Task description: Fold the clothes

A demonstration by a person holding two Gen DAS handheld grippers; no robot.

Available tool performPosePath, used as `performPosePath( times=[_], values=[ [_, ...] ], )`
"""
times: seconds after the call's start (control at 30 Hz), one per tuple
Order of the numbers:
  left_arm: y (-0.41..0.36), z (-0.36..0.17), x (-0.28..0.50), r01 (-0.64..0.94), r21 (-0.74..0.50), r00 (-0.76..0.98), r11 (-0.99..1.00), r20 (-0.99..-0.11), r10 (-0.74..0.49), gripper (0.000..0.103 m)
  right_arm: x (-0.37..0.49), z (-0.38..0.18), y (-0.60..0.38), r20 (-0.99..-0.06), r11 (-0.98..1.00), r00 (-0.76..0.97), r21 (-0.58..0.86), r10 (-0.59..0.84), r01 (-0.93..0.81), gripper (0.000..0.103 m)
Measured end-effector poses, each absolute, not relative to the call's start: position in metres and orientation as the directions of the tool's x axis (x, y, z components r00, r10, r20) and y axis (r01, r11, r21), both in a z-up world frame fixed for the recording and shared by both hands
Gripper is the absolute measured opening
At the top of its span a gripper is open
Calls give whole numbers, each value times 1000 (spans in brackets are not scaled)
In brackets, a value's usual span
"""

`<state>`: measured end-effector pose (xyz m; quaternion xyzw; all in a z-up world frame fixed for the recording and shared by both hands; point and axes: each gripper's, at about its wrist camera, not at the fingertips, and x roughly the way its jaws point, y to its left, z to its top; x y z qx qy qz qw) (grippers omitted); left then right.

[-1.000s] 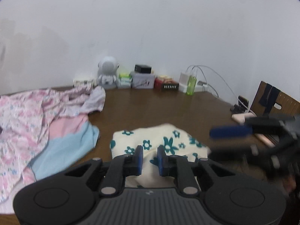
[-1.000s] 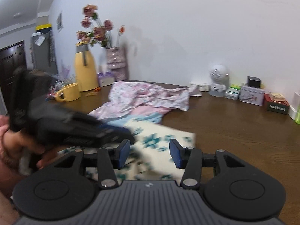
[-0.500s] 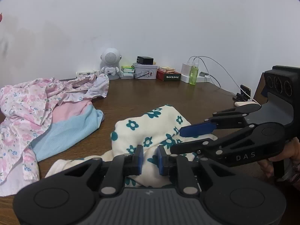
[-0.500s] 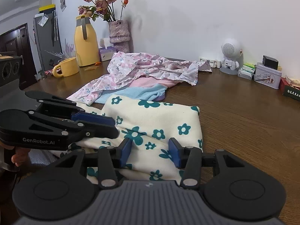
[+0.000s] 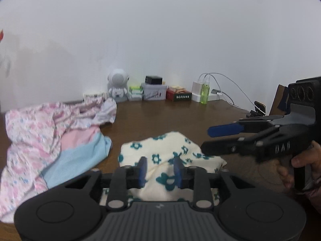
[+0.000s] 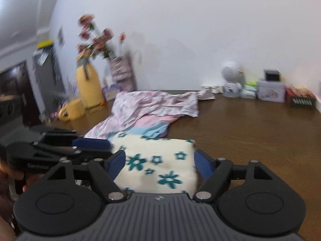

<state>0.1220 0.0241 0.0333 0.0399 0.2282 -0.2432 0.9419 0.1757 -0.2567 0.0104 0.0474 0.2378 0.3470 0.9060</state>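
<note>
A folded cream cloth with teal flowers (image 5: 170,160) lies on the dark wooden tabletop (image 5: 160,116), its near edge hidden behind both gripper bodies. The left gripper (image 5: 160,171) hovers over it, jaws parted and gripping nothing; the right gripper (image 6: 159,163) spreads its jaws wider, either side of the fold, though whether its pads touch the fabric is hard to make out. A heap of pink floral clothes (image 5: 40,132) with a pale blue piece (image 5: 80,156) sits just beside. The right wrist view is motion-blurred, smearing the yellow jug (image 6: 88,88) and flowers (image 6: 96,40).
</note>
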Motion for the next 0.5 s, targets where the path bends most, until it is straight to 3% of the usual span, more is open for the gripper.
performPosePath(
  times=[0.13,0.3,0.5],
  values=[
    [13,36,126,486,26,783,873,-456,-423,40,192,0,-277,-409,741,618,398,671,-541,82],
    [8,22,129,484,120,779,867,-510,-364,30,209,-17,-285,-430,708,568,510,702,-489,82],
    [19,11,125,493,110,763,863,-530,-369,30,219,-38,-279,-472,690,511,569,719,-447,81]
  ],
)
